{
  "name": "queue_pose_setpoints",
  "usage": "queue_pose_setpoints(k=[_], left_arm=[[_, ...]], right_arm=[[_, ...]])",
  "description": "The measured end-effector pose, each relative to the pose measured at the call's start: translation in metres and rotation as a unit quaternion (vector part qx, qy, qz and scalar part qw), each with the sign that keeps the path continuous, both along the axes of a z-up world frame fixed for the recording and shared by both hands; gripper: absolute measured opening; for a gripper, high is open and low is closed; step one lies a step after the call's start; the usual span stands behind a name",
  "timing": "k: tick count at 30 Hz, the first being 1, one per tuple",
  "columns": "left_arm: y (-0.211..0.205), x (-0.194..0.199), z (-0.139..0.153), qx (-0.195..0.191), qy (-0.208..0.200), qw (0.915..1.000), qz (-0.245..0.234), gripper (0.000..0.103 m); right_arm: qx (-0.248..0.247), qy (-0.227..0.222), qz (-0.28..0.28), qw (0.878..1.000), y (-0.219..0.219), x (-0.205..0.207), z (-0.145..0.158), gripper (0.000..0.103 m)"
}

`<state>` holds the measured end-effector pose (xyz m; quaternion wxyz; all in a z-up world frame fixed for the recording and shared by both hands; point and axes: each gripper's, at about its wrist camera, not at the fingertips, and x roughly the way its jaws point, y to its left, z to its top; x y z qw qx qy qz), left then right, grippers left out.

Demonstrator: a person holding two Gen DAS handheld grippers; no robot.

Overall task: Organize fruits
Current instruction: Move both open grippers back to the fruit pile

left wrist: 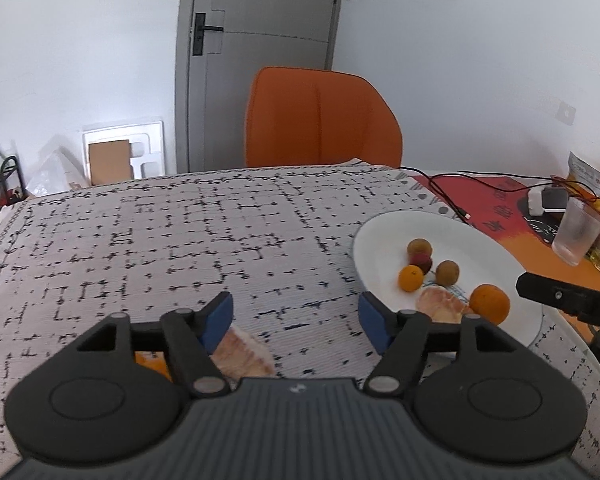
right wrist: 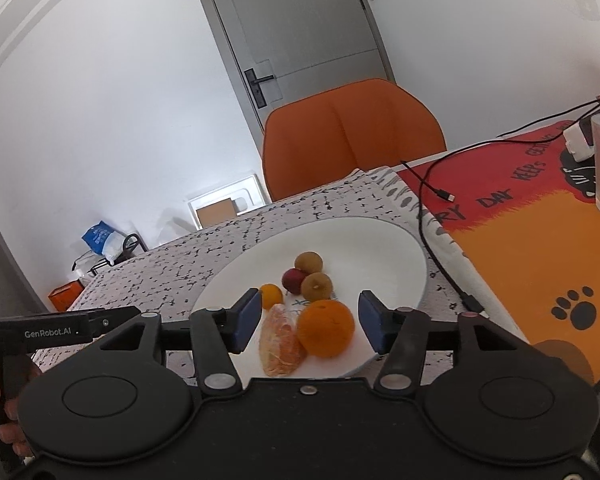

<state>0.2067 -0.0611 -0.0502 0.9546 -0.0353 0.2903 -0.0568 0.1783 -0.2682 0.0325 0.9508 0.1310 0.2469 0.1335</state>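
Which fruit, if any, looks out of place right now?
Two pieces lie on the tablecloth rather than on the white plate with the rest: a peeled citrus segment and an orange fruit, mostly hidden behind the left gripper. Nothing looks spilled or damaged.

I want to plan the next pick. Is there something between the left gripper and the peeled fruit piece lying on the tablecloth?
Nothing visible. The left gripper is open, and the peeled fruit piece lies on the tablecloth right by its left finger.
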Motion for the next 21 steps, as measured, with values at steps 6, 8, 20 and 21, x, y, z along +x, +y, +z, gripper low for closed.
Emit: queue_pose_setpoints(k=[6,8,20,21], left_arm=[[0.015,-0.007,-0.001,0.004,0.000,0.9998,0.022,0.075],[0.022,-0.010,-0.002,0.005,0.000,0.9995,0.031,0.076],[0.059,-0.026,-0.007,0.006,0.008,0.9968,0.079,0.077],[0.061,-0.028,-0.008,0.006,0.009,0.9966,0.082,0.077]], right_arm=[[0.001,-0.004,0.015,1.000,0.012,0.002,0.001,0.061],[0.001,-0.003,0.024,1.000,0.017,0.003,0.001,0.062],[0.004,0.001,0.072,0.997,0.051,0.010,-0.004,0.072],[0.005,0.002,0.075,0.997,0.053,0.010,-0.004,0.073]])
